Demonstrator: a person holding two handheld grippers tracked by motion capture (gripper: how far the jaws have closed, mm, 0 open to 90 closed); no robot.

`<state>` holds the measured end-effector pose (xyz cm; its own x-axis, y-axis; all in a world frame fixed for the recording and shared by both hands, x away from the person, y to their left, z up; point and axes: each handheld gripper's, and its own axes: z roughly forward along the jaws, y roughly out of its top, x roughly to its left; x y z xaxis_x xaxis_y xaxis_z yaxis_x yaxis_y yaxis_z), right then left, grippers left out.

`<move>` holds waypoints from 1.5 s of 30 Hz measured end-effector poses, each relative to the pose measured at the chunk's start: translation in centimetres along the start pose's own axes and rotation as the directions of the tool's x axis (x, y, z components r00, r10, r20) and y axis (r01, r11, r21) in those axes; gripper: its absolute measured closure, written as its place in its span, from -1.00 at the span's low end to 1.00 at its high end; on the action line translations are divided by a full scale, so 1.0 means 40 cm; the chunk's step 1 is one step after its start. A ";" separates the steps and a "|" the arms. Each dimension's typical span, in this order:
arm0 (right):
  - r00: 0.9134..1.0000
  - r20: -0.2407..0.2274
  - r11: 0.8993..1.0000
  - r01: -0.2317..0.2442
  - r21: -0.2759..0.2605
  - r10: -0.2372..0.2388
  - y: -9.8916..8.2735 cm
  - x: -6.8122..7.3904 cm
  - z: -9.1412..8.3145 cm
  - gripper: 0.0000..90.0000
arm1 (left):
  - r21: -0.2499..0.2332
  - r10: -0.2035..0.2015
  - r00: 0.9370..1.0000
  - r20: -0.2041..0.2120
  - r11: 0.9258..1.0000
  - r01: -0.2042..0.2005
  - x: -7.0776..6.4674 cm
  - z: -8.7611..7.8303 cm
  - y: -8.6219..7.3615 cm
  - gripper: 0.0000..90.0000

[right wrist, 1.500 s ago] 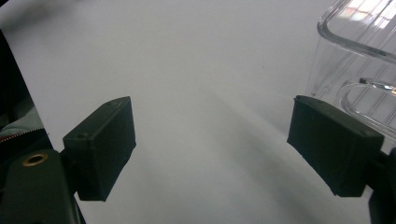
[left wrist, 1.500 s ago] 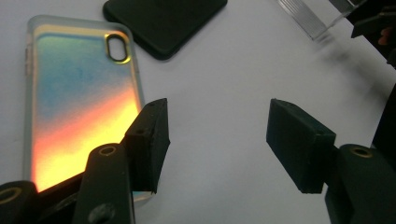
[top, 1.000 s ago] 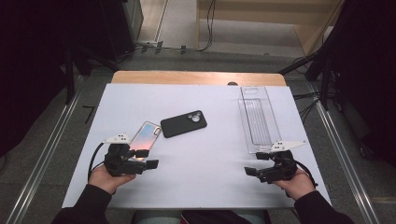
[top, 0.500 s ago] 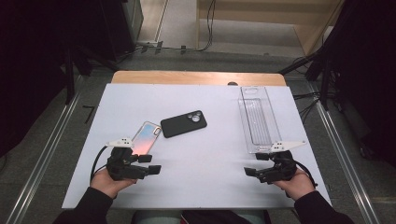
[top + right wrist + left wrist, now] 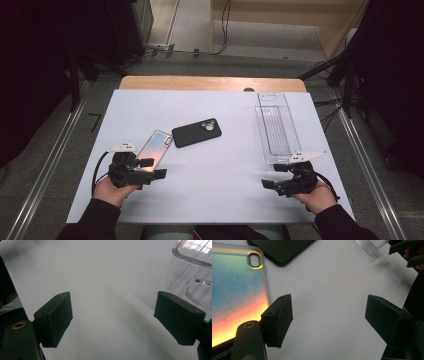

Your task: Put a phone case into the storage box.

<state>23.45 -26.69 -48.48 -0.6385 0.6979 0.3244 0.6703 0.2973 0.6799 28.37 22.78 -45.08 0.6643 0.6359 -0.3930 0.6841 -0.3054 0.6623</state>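
Grippers at rest on the white table. Left gripper: jaws wide, just opened further, nothing between them, beside the iridescent phone case. Right gripper: jaws wide, empty, just before the clear tray. Black phone lies near the case.

Both forearms come in from the near edge, in dark sleeves. The left hand holds the left gripper low and level, pointing to the right; its jaws have just been opening and nothing is between them. The right gripper points to the left, its fingers standing wide apart with nothing between them.
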 end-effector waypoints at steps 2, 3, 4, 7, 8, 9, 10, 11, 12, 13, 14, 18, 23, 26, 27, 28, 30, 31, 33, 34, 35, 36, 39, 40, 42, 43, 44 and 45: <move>1.000 0.000 1.000 0.002 0.000 -0.002 0.000 0.000 0.000 -0.71 | -0.006 -0.006 1.000 -0.015 1.000 0.006 0.008 -0.003 0.000 -0.50; 1.000 0.000 1.000 0.002 -0.002 -0.002 0.000 0.000 0.001 -0.71 | -0.013 -0.008 1.000 -0.028 1.000 0.008 0.011 -0.004 0.002 -0.54; 1.000 0.000 1.000 0.002 0.000 -0.002 0.000 0.000 0.001 -0.71 | -0.019 -0.008 0.999 -0.037 1.000 0.007 0.014 -0.006 0.004 -0.61; 1.000 0.001 1.000 0.001 0.001 -0.001 0.000 -0.001 0.001 -0.71 | -0.028 -0.013 0.998 -0.062 1.000 0.011 0.023 -0.009 0.013 -0.74; 1.000 0.001 1.000 0.002 0.000 -0.002 0.000 -0.001 0.001 -0.71 | -0.022 -0.015 0.997 -0.072 1.000 0.013 0.027 -0.008 0.017 -0.82; 1.000 0.001 1.000 0.002 0.000 -0.002 0.000 -0.001 0.001 -0.71 | -0.013 -0.023 0.996 -0.089 1.000 0.022 0.029 -0.006 0.021 -0.97; 1.000 0.000 1.000 0.002 0.000 -0.002 0.000 -0.001 0.001 -0.71 | -0.007 -0.017 0.995 -0.096 1.000 0.016 0.033 -0.006 0.025 -1.00; 1.000 0.001 1.000 0.002 -0.001 -0.002 0.000 -0.001 0.001 -0.71 | -0.007 -0.018 0.994 -0.105 1.000 0.017 0.036 -0.005 0.028 -1.00; 1.000 0.001 1.000 0.001 0.001 -0.001 0.000 -0.001 0.001 -0.71 | -0.009 -0.023 0.995 -0.099 1.000 0.022 0.040 -0.004 0.032 -1.00; 1.000 0.001 1.000 0.001 0.001 -0.001 0.000 -0.001 0.001 -0.71 | -0.011 -0.030 0.996 -0.087 1.000 0.029 0.044 -0.002 0.035 -1.00; 1.000 0.000 1.000 0.000 0.001 0.000 0.000 -0.001 0.001 -0.71 | -0.015 -0.038 0.996 -0.078 0.999 0.036 0.047 0.000 0.037 -1.00; 1.000 -0.001 1.000 0.000 -0.001 0.000 0.000 -0.002 0.002 -0.71 | -0.027 -0.037 0.990 -0.133 0.999 0.034 0.048 0.010 0.050 -1.00; 1.000 -0.001 1.000 0.000 -0.001 0.000 0.000 -0.001 0.003 -0.71 | -0.057 -0.033 0.982 -0.187 0.998 0.023 0.056 0.016 0.066 -1.00; 1.000 -0.001 1.000 0.001 -0.002 -0.001 0.000 -0.002 0.002 -0.71 | -0.056 -0.042 0.973 -0.228 0.998 0.030 0.067 0.022 0.073 -1.00; 1.000 -0.001 1.000 0.000 -0.001 0.000 0.000 -0.003 0.002 -0.71 | -0.054 -0.040 0.972 -0.232 0.998 0.029 0.071 0.023 0.076 -1.00; 1.000 -0.001 1.000 0.001 -0.002 -0.001 0.000 -0.003 0.002 -0.71 | -0.056 -0.037 0.972 -0.233 0.998 0.025 0.074 0.024 0.079 -1.00; 1.000 -0.002 1.000 0.002 -0.002 -0.002 0.000 -0.002 0.002 -0.71 | -0.062 -0.028 0.974 -0.223 0.998 0.014 0.081 0.027 0.086 -1.00; 1.000 -0.002 1.000 0.002 -0.002 -0.002 0.000 -0.002 0.002 -0.71 | -0.061 -0.022 0.975 -0.221 0.998 0.008 0.084 0.028 0.089 -1.00; 1.000 -0.002 1.000 0.003 -0.002 -0.003 0.000 -0.002 0.002 -0.71 | -0.049 -0.013 0.973 -0.229 0.999 0.002 0.090 0.031 0.098 -1.00; 1.000 -0.002 1.000 0.003 -0.002 -0.003 0.000 -0.002 0.002 -0.71 | -0.048 -0.020 0.971 -0.239 0.999 0.008 0.092 0.034 0.104 -0.99; 1.000 -0.002 1.000 0.002 -0.002 -0.002 0.000 -0.002 0.002 -0.71 | -0.050 -0.025 0.974 -0.225 0.999 0.015 0.098 0.035 0.109 -0.99; 1.000 -0.002 1.000 0.002 -0.001 -0.002 0.000 -0.002 0.002 -0.71 | -0.058 -0.033 0.975 -0.220 0.998 0.020 0.102 0.036 0.114 -0.99; 1.000 -0.003 1.000 0.002 0.000 -0.002 0.000 -0.002 0.002 -0.71 | -0.060 -0.009 0.972 -0.233 0.998 -0.005 0.116 0.045 0.128 -0.98; 1.000 -0.003 1.000 0.002 0.000 -0.002 0.000 -0.002 0.002 -0.71 | -0.060 -0.009 0.972 -0.233 0.998 -0.005 0.116 0.045 0.128 -0.98; 1.000 -0.003 1.000 0.001 -0.001 -0.001 0.000 -0.002 0.002 -0.71 | -0.059 -0.004 0.974 -0.226 0.998 -0.010 0.124 0.050 0.134 -0.98; 1.000 -0.003 1.000 0.001 -0.001 -0.001 0.000 -0.002 0.002 -0.71 | -0.052 0.003 0.972 -0.235 0.998 -0.016 0.127 0.052 0.136 -0.98; 1.000 -0.002 1.000 0.003 0.000 -0.003 0.000 -0.001 0.002 -0.71 | -0.048 0.012 0.970 -0.245 0.999 -0.025 0.129 0.055 0.138 -0.98; 1.000 -0.002 1.000 0.003 0.000 -0.003 0.000 -0.001 0.002 -0.71 | -0.045 0.015 0.969 -0.247 0.999 -0.027 0.131 0.058 0.139 -0.98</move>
<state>23.51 -26.67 -48.53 -0.6408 0.6962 0.3237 0.6686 0.2988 0.6809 36.35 22.79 -44.94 0.5796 0.7865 -0.2133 0.6516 -0.2902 0.7008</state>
